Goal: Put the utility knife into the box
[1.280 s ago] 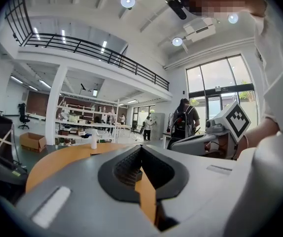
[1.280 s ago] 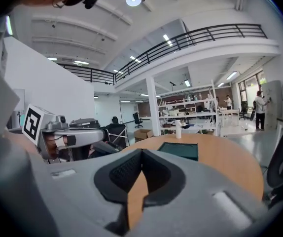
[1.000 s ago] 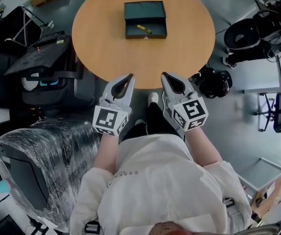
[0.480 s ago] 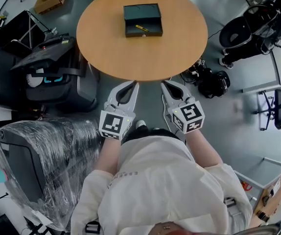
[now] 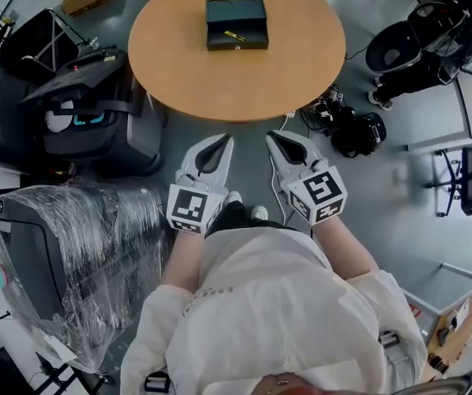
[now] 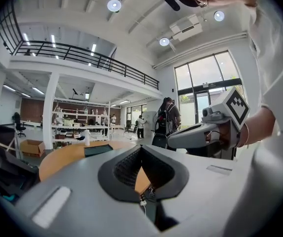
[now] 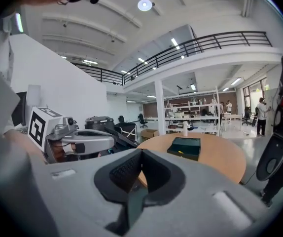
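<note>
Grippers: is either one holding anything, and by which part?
Nothing is held. The left gripper and right gripper are both shut and empty, short of the table. The yellow utility knife lies in the open box there.

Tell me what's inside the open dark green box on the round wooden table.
A small yellow utility knife lies inside the dark green box on the round wooden table. Nothing else shows inside, but the box's near wall covers the closest strip of its floor.
</note>
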{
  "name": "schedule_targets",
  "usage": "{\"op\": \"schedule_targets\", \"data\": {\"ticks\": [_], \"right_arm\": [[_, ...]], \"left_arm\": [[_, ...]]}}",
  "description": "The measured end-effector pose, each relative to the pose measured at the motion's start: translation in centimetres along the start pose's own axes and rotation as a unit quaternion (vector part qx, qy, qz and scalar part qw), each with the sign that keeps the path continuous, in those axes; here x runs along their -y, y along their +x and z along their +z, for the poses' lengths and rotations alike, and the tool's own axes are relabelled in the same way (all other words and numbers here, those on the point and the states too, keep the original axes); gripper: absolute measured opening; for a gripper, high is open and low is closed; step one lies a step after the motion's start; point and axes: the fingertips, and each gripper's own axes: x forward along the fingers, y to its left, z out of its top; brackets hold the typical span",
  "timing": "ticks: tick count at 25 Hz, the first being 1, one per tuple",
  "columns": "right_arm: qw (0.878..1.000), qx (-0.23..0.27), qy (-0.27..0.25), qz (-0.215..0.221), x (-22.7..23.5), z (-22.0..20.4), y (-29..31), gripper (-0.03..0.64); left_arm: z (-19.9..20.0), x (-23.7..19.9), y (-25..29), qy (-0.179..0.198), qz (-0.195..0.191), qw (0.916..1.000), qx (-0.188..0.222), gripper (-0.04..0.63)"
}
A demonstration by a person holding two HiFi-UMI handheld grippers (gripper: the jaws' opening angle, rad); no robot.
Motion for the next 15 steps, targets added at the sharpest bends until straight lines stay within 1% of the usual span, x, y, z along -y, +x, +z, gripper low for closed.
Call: {"op": "schedule_targets", "data": {"ticks": [7,15], "right_arm": [[1.0,-0.002,-0.016,-0.009,0.2,-0.3,-1.3,-0.009],[1.0,-0.007,-0.005,-0.006,0.6,-0.9,-1.2,-0.009]], "left_arm": [[0.3,1.2,0.3,-0.001,-0.004,1.0,0.004,0.015],[-0.2,1.1,0.5,-0.003,0.0,1.0,-0.007,0.015]]}}
